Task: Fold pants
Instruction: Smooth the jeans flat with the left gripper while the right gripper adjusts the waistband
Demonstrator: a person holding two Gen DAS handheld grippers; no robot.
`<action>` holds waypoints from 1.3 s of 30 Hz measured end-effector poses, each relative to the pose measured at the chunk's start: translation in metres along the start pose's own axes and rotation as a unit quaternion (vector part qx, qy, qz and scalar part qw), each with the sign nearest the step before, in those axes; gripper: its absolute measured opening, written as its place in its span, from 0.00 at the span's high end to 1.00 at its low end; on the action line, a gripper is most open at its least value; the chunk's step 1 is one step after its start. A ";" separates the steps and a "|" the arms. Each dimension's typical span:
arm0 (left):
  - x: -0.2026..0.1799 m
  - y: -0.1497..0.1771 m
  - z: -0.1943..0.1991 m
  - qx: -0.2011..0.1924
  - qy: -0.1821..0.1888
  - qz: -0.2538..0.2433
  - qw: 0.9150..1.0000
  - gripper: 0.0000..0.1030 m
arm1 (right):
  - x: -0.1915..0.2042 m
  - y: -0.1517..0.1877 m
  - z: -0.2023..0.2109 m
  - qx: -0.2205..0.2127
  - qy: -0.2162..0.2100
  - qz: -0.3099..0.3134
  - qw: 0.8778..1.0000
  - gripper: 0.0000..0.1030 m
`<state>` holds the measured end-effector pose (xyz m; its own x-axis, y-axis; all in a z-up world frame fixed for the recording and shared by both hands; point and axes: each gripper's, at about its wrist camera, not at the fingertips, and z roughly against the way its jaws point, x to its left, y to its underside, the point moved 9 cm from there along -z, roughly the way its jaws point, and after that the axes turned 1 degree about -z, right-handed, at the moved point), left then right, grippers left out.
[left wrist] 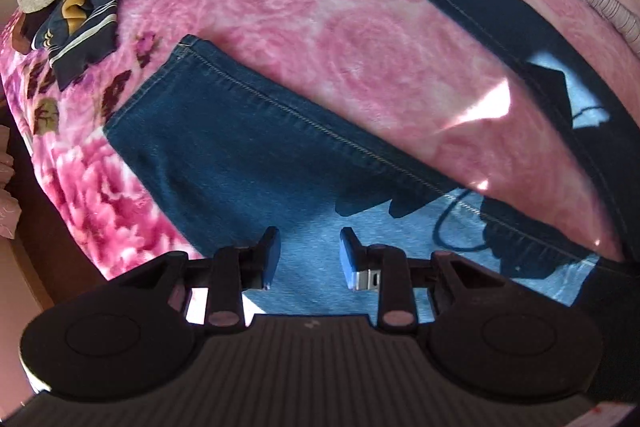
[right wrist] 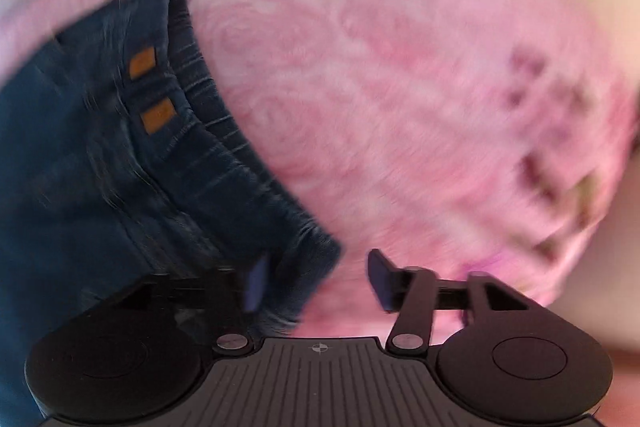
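Left wrist view sharp, hard sunlight from behind the rig: bright patches on the jeans (left wrist: 224, 155) and pink blanket (left wrist: 320, 27), crisp rig and cable shadows, slight glare. Right wrist view heavily motion-blurred, softer even light. Fisheye bending at both edges.

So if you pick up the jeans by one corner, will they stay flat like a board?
Probably not. The jeans lie limp on the blanket, legs spread apart, so they would likely droop. The waistband is gathered and bunched, so it looks soft. Denim is thick, so perhaps a bit heavy.
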<state>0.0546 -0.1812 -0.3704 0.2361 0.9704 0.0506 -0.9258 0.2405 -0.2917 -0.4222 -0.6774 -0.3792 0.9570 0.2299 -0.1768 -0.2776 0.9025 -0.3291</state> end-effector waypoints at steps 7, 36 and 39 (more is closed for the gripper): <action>0.084 -0.016 -0.011 -0.014 -0.017 0.014 1.000 0.74 | 0.029 0.023 0.046 -0.053 -0.032 -0.061 0.996 0.47; -0.023 -0.028 0.104 -0.031 0.111 -0.256 0.960 0.50 | 0.165 0.113 0.229 0.032 -0.186 0.103 0.977 0.44; -0.059 -0.017 0.147 -0.065 0.122 -0.301 0.943 0.41 | 0.162 0.114 0.264 0.007 -0.197 0.129 0.972 0.44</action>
<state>0.0128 -0.2394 -0.2279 0.7839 0.6204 0.0268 -0.5617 0.7268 -0.3952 -0.2767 -0.4412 -0.2005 0.8148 0.5678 0.1173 -0.5138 0.8009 -0.3076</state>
